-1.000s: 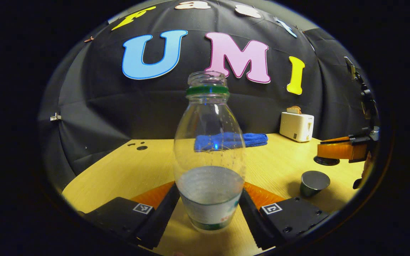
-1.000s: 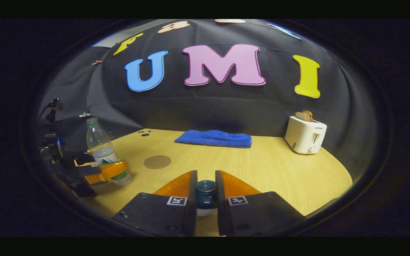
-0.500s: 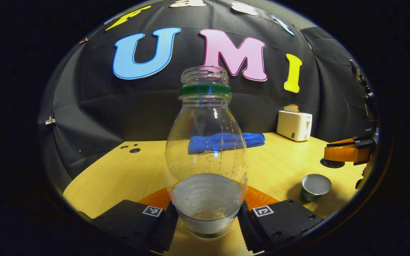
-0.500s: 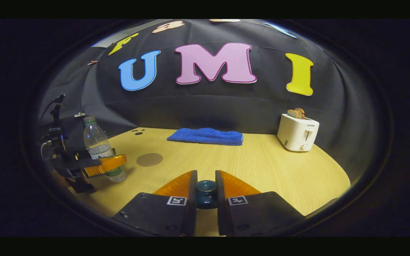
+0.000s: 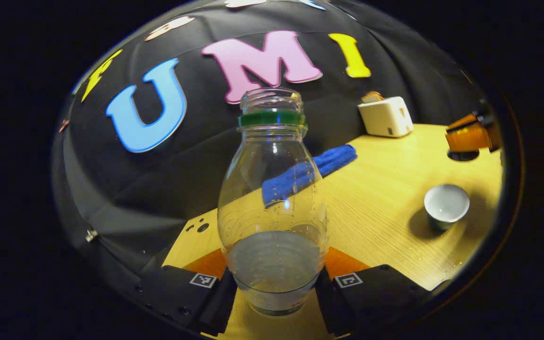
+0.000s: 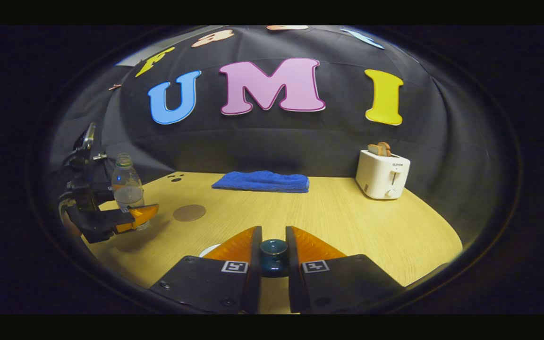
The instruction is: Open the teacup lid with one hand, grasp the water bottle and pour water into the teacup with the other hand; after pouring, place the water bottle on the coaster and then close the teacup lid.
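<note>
Clear water bottle [image 5: 272,198], green neck ring; teacup [image 5: 446,206] white inside; dark teal lid [image 6: 273,255]; blue towel [image 6: 261,182]; white toaster [image 6: 382,174]; light wood-grain table [image 6: 347,222]; brown coaster [image 6: 189,212].

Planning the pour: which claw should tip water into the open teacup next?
Left. The left claw already grips the clear plastic water bottle, tilted toward the open white-lined teacup; the right claw holds the dark teal lid.

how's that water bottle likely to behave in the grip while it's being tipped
The water bottle is clear thin plastic, so it probably flexes under the left gripper fingers. It is uncapped and about a third full, so likely light, with water sloshing as it tilts. The grip sits low on the bottle, so the top may wobble.
</note>
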A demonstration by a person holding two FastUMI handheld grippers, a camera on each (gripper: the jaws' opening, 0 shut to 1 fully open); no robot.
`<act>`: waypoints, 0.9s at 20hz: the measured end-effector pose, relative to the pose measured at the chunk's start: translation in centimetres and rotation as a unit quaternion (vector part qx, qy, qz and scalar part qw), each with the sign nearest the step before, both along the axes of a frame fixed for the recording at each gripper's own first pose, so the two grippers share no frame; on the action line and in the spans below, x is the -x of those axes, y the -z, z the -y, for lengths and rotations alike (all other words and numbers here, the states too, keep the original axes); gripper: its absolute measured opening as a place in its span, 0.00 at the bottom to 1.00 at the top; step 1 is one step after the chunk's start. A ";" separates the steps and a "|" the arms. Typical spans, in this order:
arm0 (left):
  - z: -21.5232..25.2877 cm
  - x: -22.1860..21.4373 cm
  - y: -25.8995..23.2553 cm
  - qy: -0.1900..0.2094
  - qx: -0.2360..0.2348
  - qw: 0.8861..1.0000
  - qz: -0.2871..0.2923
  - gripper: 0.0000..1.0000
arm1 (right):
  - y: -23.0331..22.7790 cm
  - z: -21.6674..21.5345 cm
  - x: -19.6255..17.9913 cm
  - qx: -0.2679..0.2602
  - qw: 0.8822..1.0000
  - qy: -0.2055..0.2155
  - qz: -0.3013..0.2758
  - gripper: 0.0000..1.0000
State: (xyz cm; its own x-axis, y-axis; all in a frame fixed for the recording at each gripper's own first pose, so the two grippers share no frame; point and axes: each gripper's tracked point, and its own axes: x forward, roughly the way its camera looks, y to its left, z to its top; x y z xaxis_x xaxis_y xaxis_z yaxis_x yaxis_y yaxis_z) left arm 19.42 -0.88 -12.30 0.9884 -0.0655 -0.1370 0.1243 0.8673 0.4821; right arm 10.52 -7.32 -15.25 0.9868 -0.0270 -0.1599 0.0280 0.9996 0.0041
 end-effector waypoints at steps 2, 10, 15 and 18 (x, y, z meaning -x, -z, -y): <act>1.6 -0.2 0.1 0.021 -0.062 0.998 0.000 0.75 | 0.1 0.8 0.5 -0.002 1.000 0.008 -0.001 0.27; 6.4 -0.7 2.2 0.104 -0.250 0.963 -0.001 0.75 | 1.8 3.8 2.8 -0.017 0.999 0.044 -0.005 0.27; 7.3 -1.7 4.5 0.127 -0.344 0.930 -0.016 0.75 | 2.2 4.5 3.5 -0.030 0.998 0.053 0.000 0.27; 7.9 -2.8 5.1 0.137 -0.388 0.911 -0.028 0.75 | 2.5 4.8 3.5 -0.030 0.998 0.053 -0.002 0.27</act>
State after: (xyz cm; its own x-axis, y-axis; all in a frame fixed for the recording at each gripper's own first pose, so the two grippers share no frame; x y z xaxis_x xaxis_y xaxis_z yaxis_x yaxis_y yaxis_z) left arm 22.19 -8.82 -17.41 0.9394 -0.1715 -0.2967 0.3282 0.2010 0.9230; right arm 6.98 -12.15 -17.80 0.9784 -0.1208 -0.1679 0.1329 0.9891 0.0628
